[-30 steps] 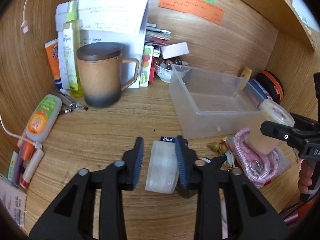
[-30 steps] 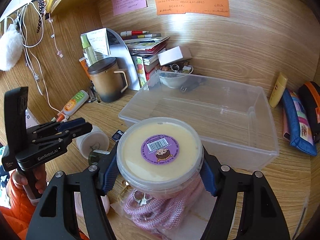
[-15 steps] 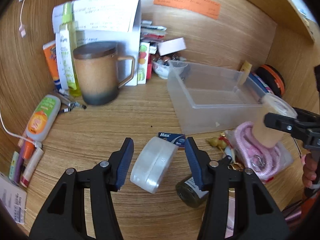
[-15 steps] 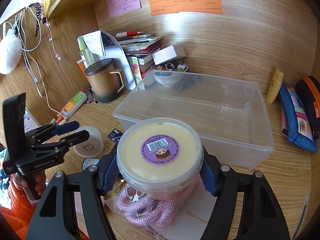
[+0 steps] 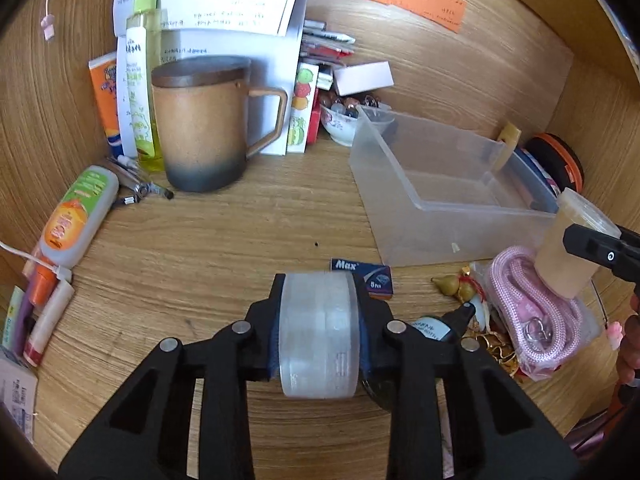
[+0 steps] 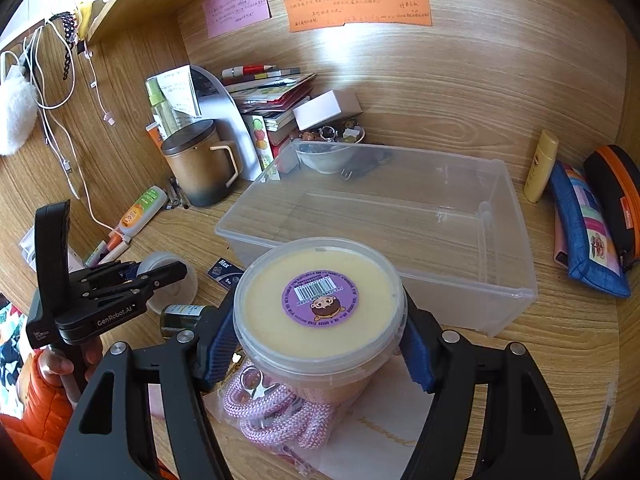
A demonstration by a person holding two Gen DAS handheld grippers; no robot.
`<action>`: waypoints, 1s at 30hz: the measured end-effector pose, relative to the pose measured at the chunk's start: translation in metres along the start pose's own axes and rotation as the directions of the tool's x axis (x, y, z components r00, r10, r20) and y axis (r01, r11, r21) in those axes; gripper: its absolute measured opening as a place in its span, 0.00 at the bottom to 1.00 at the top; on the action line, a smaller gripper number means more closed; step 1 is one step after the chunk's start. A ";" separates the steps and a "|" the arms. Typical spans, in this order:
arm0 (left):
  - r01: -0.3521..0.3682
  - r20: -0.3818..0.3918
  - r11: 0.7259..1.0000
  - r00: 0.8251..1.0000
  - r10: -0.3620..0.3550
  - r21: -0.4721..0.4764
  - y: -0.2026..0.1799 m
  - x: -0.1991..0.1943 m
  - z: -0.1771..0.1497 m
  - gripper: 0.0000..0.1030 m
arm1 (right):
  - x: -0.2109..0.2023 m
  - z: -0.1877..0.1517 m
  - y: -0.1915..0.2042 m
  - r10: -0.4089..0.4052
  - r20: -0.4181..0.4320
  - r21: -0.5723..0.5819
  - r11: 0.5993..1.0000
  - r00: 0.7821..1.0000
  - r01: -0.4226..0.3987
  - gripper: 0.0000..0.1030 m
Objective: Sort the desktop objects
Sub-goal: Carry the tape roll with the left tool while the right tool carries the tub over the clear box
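My left gripper (image 5: 318, 332) is shut on a round translucent white container (image 5: 318, 332), held on edge just above the desk; it also shows in the right wrist view (image 6: 168, 276). My right gripper (image 6: 320, 332) is shut on a lidded plastic tub (image 6: 320, 304) with a purple sticker, held above a pink rope (image 6: 276, 412). An empty clear plastic bin (image 6: 400, 220) stands just beyond the tub; it also shows in the left wrist view (image 5: 448, 184).
A brown lidded mug (image 5: 200, 128), bottles, pens and tubes crowd the left. A blue Max box (image 5: 364, 274), a small dark bottle (image 5: 432, 328) and gold trinkets lie near the rope. Books, a bowl of beads (image 5: 344, 116) and pencil cases (image 6: 588, 224) line the back and right.
My left gripper opened around the white container half a second ago and is now shut on it again, with it turned on edge. The right gripper holds the tub a little higher.
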State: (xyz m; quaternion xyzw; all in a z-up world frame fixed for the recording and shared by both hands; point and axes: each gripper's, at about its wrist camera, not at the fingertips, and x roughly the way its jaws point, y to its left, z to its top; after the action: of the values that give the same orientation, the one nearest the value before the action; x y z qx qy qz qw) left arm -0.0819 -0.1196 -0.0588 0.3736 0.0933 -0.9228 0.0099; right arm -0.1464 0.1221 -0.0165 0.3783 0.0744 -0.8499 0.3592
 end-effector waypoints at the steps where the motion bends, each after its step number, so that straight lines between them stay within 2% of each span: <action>1: 0.001 0.009 1.000 1.000 -0.001 0.001 0.000 -0.003 0.003 0.28 | -0.001 0.001 0.000 -0.003 0.002 -0.003 1.000 1.000 0.003 0.64; 6: -0.001 0.056 0.999 0.998 -0.002 0.049 -0.014 -0.017 0.016 0.28 | -0.006 0.004 -0.003 -0.021 0.022 -0.014 1.000 1.000 0.021 0.64; 12: 0.041 0.082 0.994 0.995 -0.049 0.097 -0.034 -0.027 0.034 0.28 | -0.015 0.008 -0.008 -0.038 0.040 -0.022 0.999 0.998 0.039 0.64; 24: 0.130 0.076 0.972 0.986 -0.147 0.194 -0.082 -0.027 0.073 0.28 | -0.024 0.017 -0.020 -0.074 0.064 -0.040 0.996 0.995 0.077 0.64; 30: 0.184 0.064 0.961 0.978 -0.201 0.209 -0.098 -0.024 0.086 0.28 | -0.026 0.023 -0.026 -0.059 0.063 -0.031 0.998 0.996 0.061 0.64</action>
State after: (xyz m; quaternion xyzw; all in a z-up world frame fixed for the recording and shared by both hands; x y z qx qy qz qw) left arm -0.1327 -0.0399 0.0346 0.3226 0.0346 -0.9390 -0.1139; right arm -0.1649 0.1465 0.0141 0.3435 0.0883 -0.8703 0.3417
